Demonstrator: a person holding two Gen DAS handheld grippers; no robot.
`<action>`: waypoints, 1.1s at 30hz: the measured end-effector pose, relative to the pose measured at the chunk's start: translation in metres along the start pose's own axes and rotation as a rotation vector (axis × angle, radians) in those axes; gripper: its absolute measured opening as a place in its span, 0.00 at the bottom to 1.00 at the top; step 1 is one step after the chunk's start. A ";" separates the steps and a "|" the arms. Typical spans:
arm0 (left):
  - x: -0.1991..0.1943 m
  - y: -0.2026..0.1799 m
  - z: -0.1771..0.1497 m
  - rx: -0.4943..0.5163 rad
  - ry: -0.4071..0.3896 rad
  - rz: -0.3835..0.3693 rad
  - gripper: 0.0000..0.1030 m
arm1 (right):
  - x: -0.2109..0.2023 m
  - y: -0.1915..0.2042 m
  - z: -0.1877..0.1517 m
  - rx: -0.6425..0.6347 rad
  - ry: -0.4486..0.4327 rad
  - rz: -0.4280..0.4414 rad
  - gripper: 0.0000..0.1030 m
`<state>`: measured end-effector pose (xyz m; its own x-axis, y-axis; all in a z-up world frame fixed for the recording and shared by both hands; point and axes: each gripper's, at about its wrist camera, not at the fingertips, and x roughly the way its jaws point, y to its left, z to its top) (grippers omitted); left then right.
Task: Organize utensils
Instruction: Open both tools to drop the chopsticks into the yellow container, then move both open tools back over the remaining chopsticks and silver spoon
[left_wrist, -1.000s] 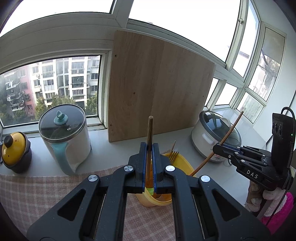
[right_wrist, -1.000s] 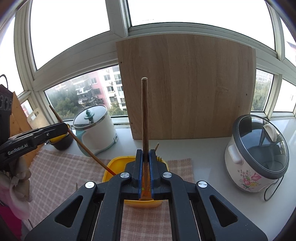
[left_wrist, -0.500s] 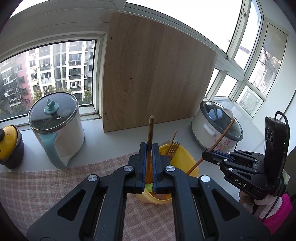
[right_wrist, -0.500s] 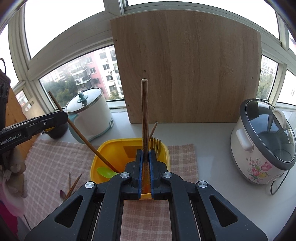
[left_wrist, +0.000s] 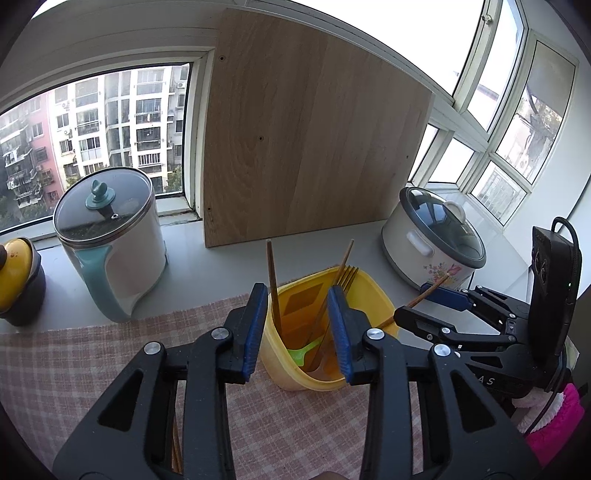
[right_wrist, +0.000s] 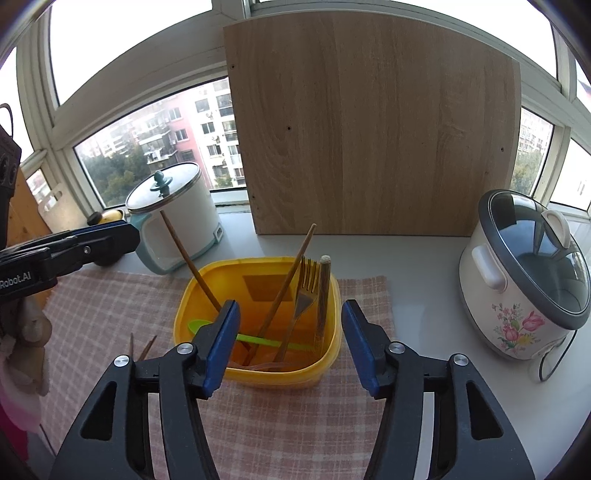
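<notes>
A yellow container (left_wrist: 373, 291) (right_wrist: 258, 265) stands on a checked cloth and holds a fork (right_wrist: 306, 291), a green spoon (right_wrist: 258, 339) and several chopsticks. My left gripper (left_wrist: 297, 328) hangs just over its near rim. Its jaws are opening, and a brown chopstick (left_wrist: 273, 284) stands loose between them, close to the left pad. My right gripper (right_wrist: 290, 332) is opening too. A dark chopstick (right_wrist: 324, 295) stands free between its jaws, at the container's right side. The left gripper (right_wrist: 118, 236) also shows at the left of the right wrist view, and the right gripper (left_wrist: 428, 308) at the right of the left wrist view.
On the sill behind are a white pot with a teal handle (left_wrist: 110, 251), a dark pot with a yellow lid (left_wrist: 18, 284), a leaning wooden board (left_wrist: 306, 147) and a flowered rice cooker (right_wrist: 524, 273). Loose chopsticks (right_wrist: 142, 347) lie on the cloth (right_wrist: 110, 314) left of the container.
Both grippers sank toward the yellow container and then opened. Each let go of its chopstick, and both chopsticks now stand in the container.
</notes>
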<state>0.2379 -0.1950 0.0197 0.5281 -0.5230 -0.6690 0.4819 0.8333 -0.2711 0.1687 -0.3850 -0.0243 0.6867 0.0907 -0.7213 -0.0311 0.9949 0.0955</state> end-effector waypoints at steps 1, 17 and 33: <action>-0.001 0.000 -0.001 0.001 -0.001 0.004 0.32 | 0.000 0.000 -0.001 0.002 0.002 -0.001 0.54; -0.038 0.012 -0.022 -0.007 -0.025 0.038 0.32 | -0.022 0.016 -0.014 0.000 -0.018 -0.001 0.60; -0.083 0.080 -0.072 -0.078 0.002 0.152 0.40 | -0.022 0.056 -0.034 -0.027 0.019 0.077 0.66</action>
<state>0.1818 -0.0717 0.0035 0.5893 -0.3896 -0.7078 0.3408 0.9142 -0.2195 0.1269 -0.3295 -0.0263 0.6679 0.1670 -0.7252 -0.1030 0.9859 0.1322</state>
